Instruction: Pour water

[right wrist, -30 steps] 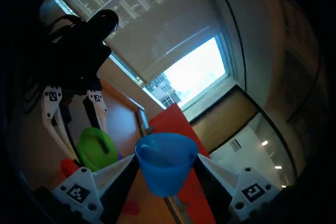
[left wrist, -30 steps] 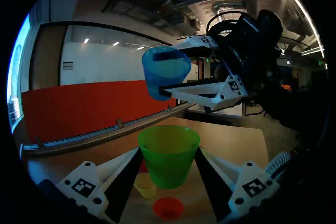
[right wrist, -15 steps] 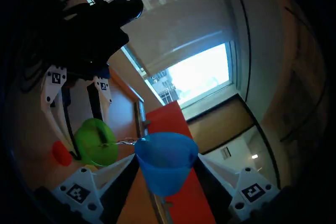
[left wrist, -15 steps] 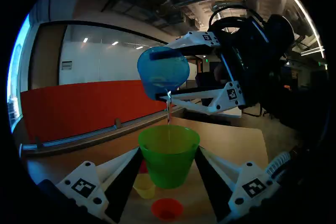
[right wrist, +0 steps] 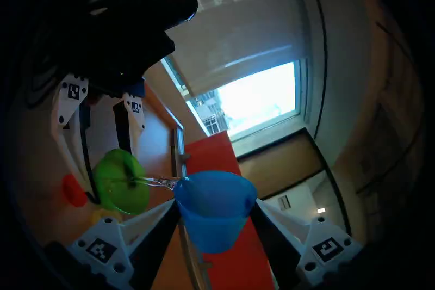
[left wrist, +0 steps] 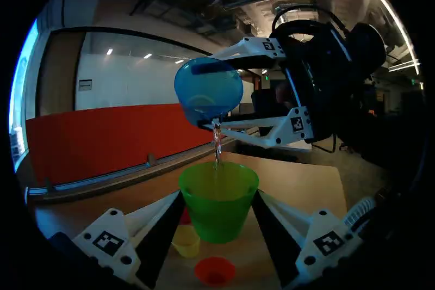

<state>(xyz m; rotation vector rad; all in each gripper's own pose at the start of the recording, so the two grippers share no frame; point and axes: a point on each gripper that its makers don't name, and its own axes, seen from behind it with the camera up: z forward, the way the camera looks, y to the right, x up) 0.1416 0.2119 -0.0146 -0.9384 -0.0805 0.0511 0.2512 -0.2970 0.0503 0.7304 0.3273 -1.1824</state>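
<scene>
Wooden table (left wrist: 304,181), red wall (left wrist: 109,137) behind, water (left wrist: 217,148) pouring.
My right tongs (right wrist: 216,208) grip one tipped blue cup (right wrist: 215,219), streaming into one green cup (left wrist: 218,205) clamped in my left tongs (left wrist: 217,197); one yellow cup (left wrist: 186,240) and one red cup (left wrist: 215,271) sit below.

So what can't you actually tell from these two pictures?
- Water level in the green cup: the left gripper view sees its side, and its own wall hides it.
- Water left in the blue cup: in the right gripper view, the inside is too dim.
- The reddish thing behind the green cup: in the left gripper view, mostly hidden by that cup.
</scene>
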